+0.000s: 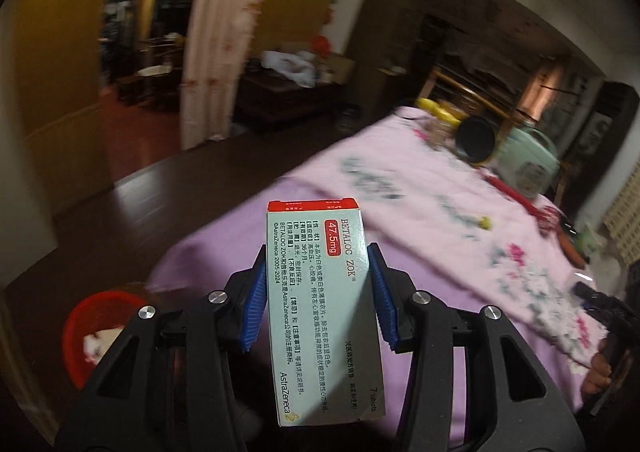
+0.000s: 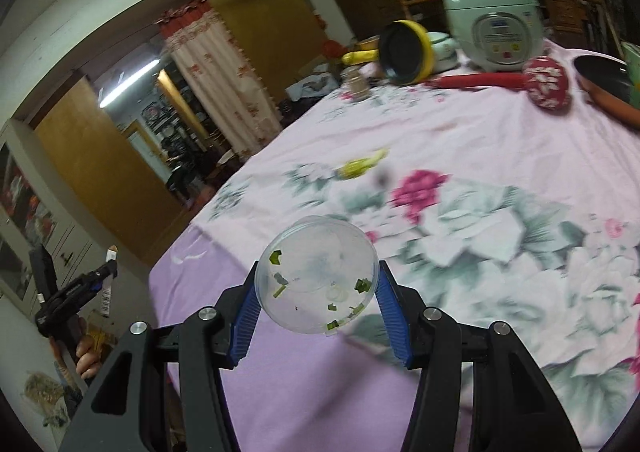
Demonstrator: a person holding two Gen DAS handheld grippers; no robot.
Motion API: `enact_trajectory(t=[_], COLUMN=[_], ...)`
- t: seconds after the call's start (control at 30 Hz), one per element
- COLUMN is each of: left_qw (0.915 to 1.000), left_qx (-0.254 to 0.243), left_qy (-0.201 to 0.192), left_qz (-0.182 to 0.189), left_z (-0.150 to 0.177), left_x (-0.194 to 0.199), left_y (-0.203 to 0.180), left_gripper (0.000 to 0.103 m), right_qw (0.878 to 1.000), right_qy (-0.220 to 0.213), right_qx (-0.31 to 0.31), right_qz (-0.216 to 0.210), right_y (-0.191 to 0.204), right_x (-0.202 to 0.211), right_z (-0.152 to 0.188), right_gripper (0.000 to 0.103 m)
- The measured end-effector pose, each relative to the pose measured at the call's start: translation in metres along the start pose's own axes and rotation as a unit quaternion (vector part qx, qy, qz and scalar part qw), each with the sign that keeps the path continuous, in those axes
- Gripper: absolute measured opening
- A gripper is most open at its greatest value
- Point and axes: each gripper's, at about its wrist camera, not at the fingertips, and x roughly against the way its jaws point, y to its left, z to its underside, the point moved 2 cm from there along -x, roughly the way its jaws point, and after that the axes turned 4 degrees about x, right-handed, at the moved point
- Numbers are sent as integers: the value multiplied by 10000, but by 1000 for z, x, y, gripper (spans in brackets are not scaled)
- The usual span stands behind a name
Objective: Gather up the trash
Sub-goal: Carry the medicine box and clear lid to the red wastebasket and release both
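Below and to the left of the left tongs (image 1: pixel 318 288), at floor level beside the table (image 1: pixel 420 188), a red bin (image 1: pixel 86 316) is seen, with white scraps already inside. It is partly hidden behind the left tongs' own frame. On that relation the coming move is judged to turn: the bin lies off the table's near corner, on the left side, so the left tongs are the nearer pair and a drop down and leftward is called for.

Between the blue pads of the left tongs a pill box (image 1: pixel 320 304) is gripped by its two long sides. Its long axis runs straight ahead along the fingers, red end flap farthest out, well past the tips. It is held in the air over the purple cloth edge, not yet over the bin.

The right tongs (image 2: pixel 318 292) are closed on a clear round lid (image 2: pixel 316 272), flecked with green bits, held above the cloth. From there the bin is not seen; it is judged to lie farther off, past the left tongs.

Ahead of the right tongs, a small yellow-green scrap (image 2: pixel 360 166) is left lying on the cloth.
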Motion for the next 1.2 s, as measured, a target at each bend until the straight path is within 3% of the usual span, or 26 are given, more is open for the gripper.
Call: enact_trajectory(t=[0.13,0.27,0.37,0.4,0.53,0.63,0.87,1.0,1.1,1.2], left_qw=[9954,9832,9762,9728,9591,9494,9264,9220,9198,9179], left_qx=[635,1492,1855,2029,2630,2901,3085,3151,3071,2927], left_qy=[71,330,464,528,576,590,342,205,106,87], left_qz=[-717,-1002,-1024,-988,-879,-1044,-2131,-2242,-2439,-2678], left_z=[22,55,78,87,115,129,129,125,123,122], left_x=[13,4,-8,-14,-18,-11,26,40,50,55], left_y=[102,191,230,242,281,304,329,335,334,330], left_gripper=[47,47,49,51,75,78,84,86,88,89], right_qw=[9982,9934,9889,9873,9789,9702,9367,9117,9021,8998], right_qy=[142,339,510,574,891,1158,2026,2501,2691,2758], right_qx=[301,616,836,892,1181,1445,2052,2416,2597,2587], right_qz=[-506,-906,-1117,-1181,-1407,-1566,-1988,-2189,-2152,-2177], right_y=[57,113,153,164,214,252,346,405,439,452], right_x=[-20,-44,-63,-68,-96,-116,-185,-224,-251,-260], right_z=[4,6,7,8,18,33,87,121,137,141], right_gripper=[54,54,54,54,54,54,55,55,71,72])
